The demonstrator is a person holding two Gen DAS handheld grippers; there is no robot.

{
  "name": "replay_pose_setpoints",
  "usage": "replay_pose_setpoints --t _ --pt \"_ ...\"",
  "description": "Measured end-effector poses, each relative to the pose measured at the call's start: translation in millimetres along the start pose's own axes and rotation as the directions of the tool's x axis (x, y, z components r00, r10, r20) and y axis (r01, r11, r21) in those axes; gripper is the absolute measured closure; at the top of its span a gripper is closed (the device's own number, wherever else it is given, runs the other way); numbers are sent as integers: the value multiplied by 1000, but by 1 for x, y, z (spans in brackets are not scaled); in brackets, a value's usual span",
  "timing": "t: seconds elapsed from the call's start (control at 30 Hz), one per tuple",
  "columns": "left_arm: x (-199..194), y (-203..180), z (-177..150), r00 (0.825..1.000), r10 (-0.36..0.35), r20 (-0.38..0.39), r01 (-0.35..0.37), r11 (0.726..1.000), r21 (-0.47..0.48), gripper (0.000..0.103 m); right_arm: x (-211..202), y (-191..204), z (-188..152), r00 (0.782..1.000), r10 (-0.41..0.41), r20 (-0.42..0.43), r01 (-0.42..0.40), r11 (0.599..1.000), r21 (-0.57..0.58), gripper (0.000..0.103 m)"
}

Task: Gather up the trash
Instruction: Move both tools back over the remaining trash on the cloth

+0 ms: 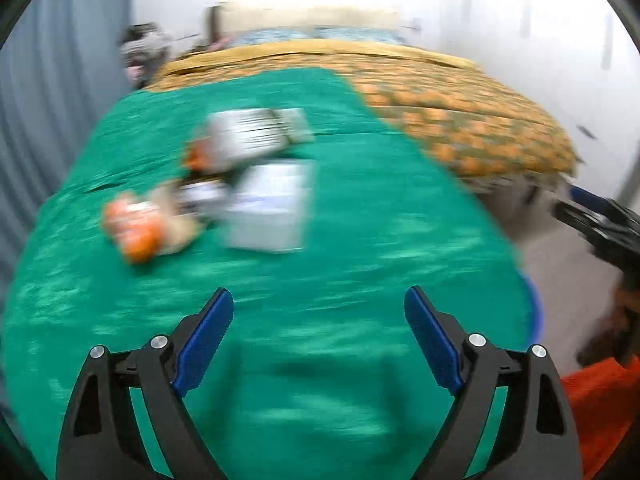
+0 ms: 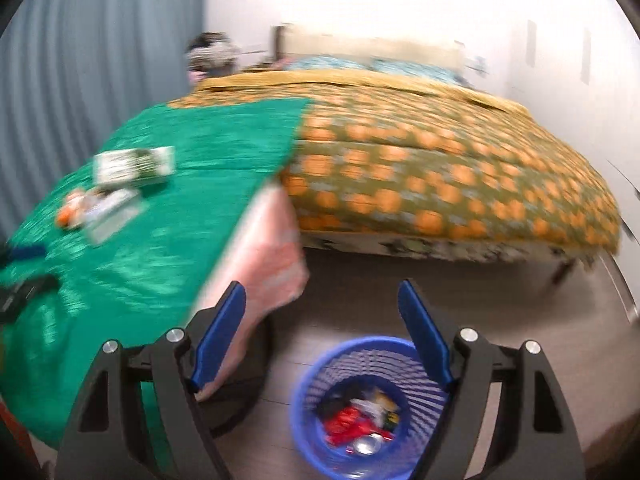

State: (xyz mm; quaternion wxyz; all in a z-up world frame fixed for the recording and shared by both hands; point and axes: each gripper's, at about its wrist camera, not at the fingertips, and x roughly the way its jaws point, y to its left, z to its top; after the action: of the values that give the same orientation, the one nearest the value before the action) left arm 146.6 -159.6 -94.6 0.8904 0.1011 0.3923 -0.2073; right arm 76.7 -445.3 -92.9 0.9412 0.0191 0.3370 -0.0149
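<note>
Both views are motion-blurred. A pile of trash lies on the green tablecloth [image 1: 320, 320]: a white box [image 1: 268, 210], an orange wrapper [image 1: 134, 224] and a white-and-dark carton [image 1: 252, 132]. My left gripper [image 1: 319, 300] is open and empty, above the cloth, short of the pile. My right gripper [image 2: 321, 294] is open and empty above a blue mesh bin [image 2: 360, 408] on the floor, which holds red wrappers and a can. The pile also shows in the right wrist view [image 2: 112, 188] at the left. The right gripper shows at the left wrist view's right edge [image 1: 600, 224].
A bed with an orange-patterned quilt [image 2: 440, 168] stands behind the table. A pink cloth [image 2: 268, 260] hangs from the table edge beside the bin. Blue-grey curtains [image 2: 80, 60] line the left wall. The floor [image 2: 520, 300] is grey wood.
</note>
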Motion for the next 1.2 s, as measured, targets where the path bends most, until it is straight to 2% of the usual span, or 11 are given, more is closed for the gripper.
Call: replay_pose_setpoints --t 0.1,0.23,0.37,0.53,0.83,0.97,1.2 --pt "0 46 -10 999 36 -12 -37 998 -53 16 1 43 0 998 61 14 -60 997 -57 26" --pt "0 71 -24 998 62 -27 -64 996 -65 16 9 95 -5 988 155 -17 -156 986 -66 26" --pt "13 75 -34 995 58 -84 -65 995 -79 16 14 130 -12 988 149 -25 -151 974 -167 26" --pt "20 78 -36 991 69 -118 -80 992 -95 11 16 135 -21 993 113 -34 -118 970 -212 26" --pt "23 80 -37 989 76 -130 -90 991 -104 5 21 115 -22 998 53 -20 -56 984 -170 26" --pt "23 81 -37 989 73 -130 -87 990 -107 5 26 112 -21 997 66 -32 -70 990 -121 26" --pt "23 81 -37 989 74 -131 -88 990 -107 5 20 128 -23 997 77 -19 -79 979 -190 26"
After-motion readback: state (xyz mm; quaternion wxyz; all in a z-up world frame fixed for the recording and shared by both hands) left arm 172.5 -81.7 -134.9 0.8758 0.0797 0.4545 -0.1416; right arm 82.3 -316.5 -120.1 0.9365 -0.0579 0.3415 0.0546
